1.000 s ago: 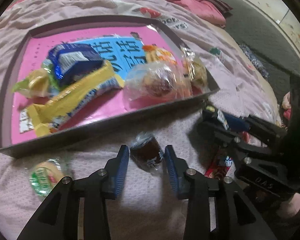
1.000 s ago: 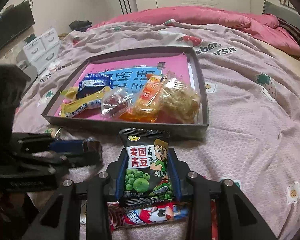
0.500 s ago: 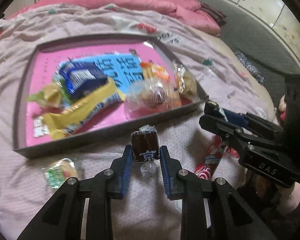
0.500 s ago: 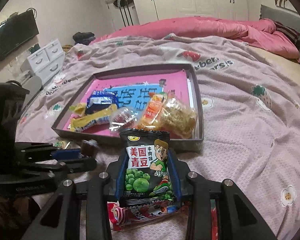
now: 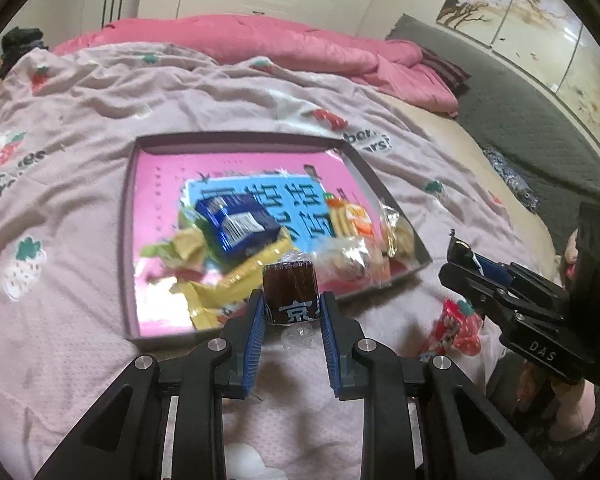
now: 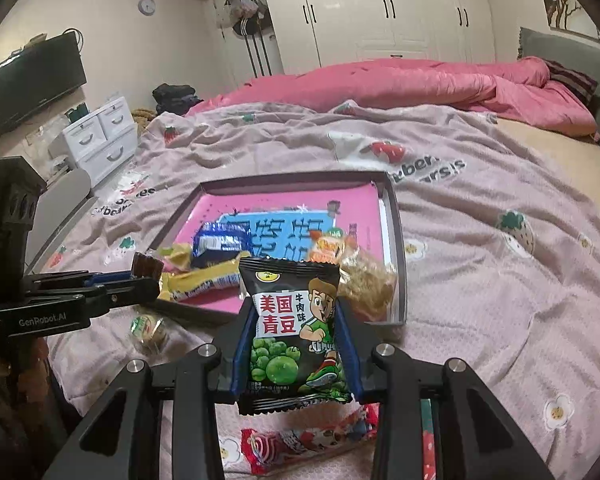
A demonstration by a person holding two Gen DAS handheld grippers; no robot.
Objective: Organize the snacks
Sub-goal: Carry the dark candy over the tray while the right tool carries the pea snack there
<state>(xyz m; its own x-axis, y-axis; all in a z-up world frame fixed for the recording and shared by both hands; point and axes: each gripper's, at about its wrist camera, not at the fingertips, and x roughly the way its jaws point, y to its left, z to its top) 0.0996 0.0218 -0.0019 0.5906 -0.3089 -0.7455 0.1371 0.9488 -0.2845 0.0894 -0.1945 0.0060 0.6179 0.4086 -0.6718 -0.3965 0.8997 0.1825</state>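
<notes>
Above the bed, I hold my left claw pinching a brown candy, my right claw pinching a pea packet, the tray just ahead of both.

Pink strawberry-print bedspread, grey tray on it, red snack packet, possibly a green-labelled sweet

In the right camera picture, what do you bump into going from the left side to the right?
Left claw with brown candy → round green-wrapped snack → green pea packet → crumbly snack bag
</notes>
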